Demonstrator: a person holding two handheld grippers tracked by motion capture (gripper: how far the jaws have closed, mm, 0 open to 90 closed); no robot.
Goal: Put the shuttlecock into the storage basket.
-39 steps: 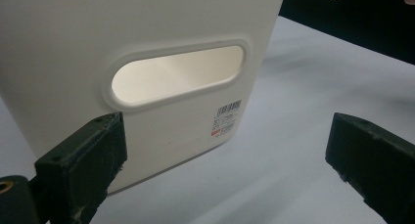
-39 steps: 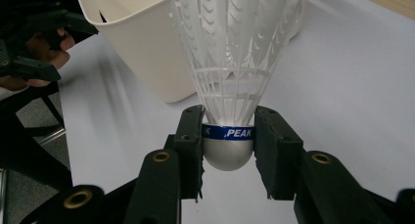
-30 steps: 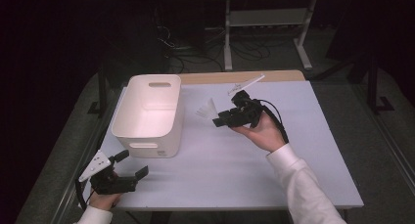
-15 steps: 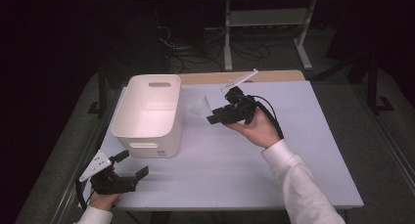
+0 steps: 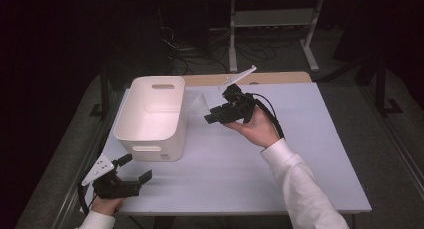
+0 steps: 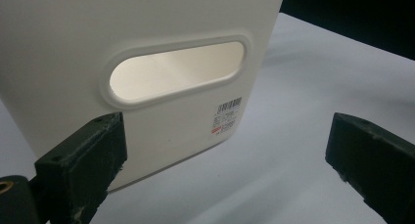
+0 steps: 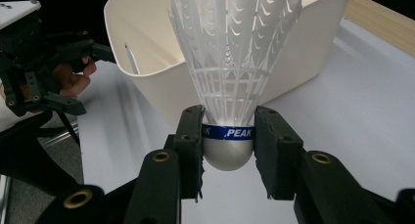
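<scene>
A white feather shuttlecock (image 7: 230, 62) with a blue band and a silver-grey cork is held by its cork in my right gripper (image 7: 227, 141), which is shut on it. In the high view that gripper (image 5: 212, 116) hovers just right of a white plastic bin (image 5: 150, 116), with the shuttlecock (image 5: 197, 105) pointing its feathers at the bin's rim. My left gripper (image 5: 137, 169) rests low at the table's front left, open, nothing between its jaws. In the left gripper view it (image 6: 225, 170) faces the bin's near end wall (image 6: 147, 28) with its handle slot.
The white table (image 5: 300, 164) has a wooden strip (image 5: 280, 78) along its far edge. A metal frame (image 5: 270, 19) and cables stand on the dark floor behind. The bin's inside (image 7: 147, 53) looks bare. The other hand's gripper (image 7: 85, 79) shows beyond the bin.
My right gripper has lifted a little and moved left toward the bin, carrying the shuttlecock. The left gripper has stayed where it was.
</scene>
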